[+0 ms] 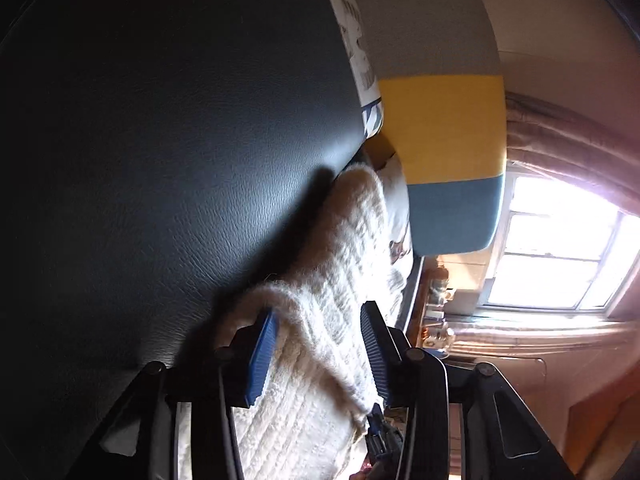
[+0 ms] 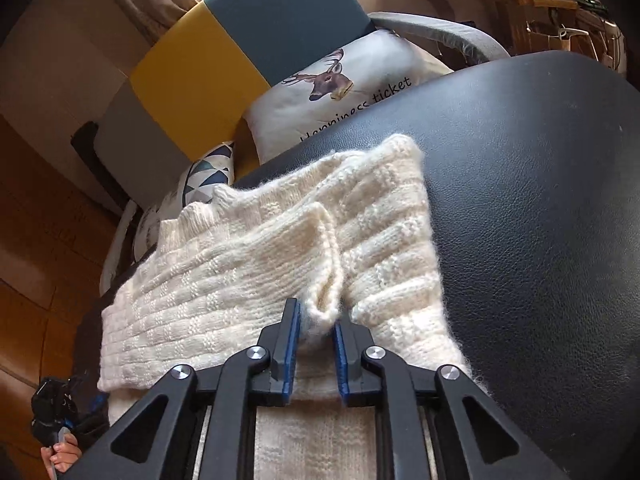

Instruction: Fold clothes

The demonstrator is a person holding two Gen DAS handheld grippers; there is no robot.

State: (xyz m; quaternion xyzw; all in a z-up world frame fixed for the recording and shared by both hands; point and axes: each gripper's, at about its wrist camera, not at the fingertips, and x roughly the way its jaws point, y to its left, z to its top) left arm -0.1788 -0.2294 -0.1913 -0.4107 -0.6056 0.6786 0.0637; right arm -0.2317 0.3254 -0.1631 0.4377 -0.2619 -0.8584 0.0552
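Knit: cream ribbed sweater [image 2: 280,264], woolly and thick, lying partly folded on the black leather surface [image 2: 540,208], with a cuffed sleeve [image 2: 320,256] laid back over the body.
Key relation: in the right wrist view the sleeve's long axis runs straight ahead of the right gripper [image 2: 316,326], its cuff end bunched just between the blue pads; the rest of the sweater spreads ahead and to that gripper's left.
Right gripper: jaws narrowed to a small gap, cuff fabric sitting in it; the pads appear to be pinching the cuff, though the contact is partly hidden by fuzz.
Left gripper [image 1: 320,344]: jaws wide apart, straddling a raised fold of the knit that passes between the pads without being clamped; dark leather lies to one side of it.
Nearer hand: right, by my reading, since it already has the sleeve end.
Handling guess: soft and bulky, likely to sag and slip from a thin pinch.
Surroundings: striped grey, yellow and blue cushion [image 2: 208,60] and a deer-print pillow [image 2: 340,92] beyond the sweater.
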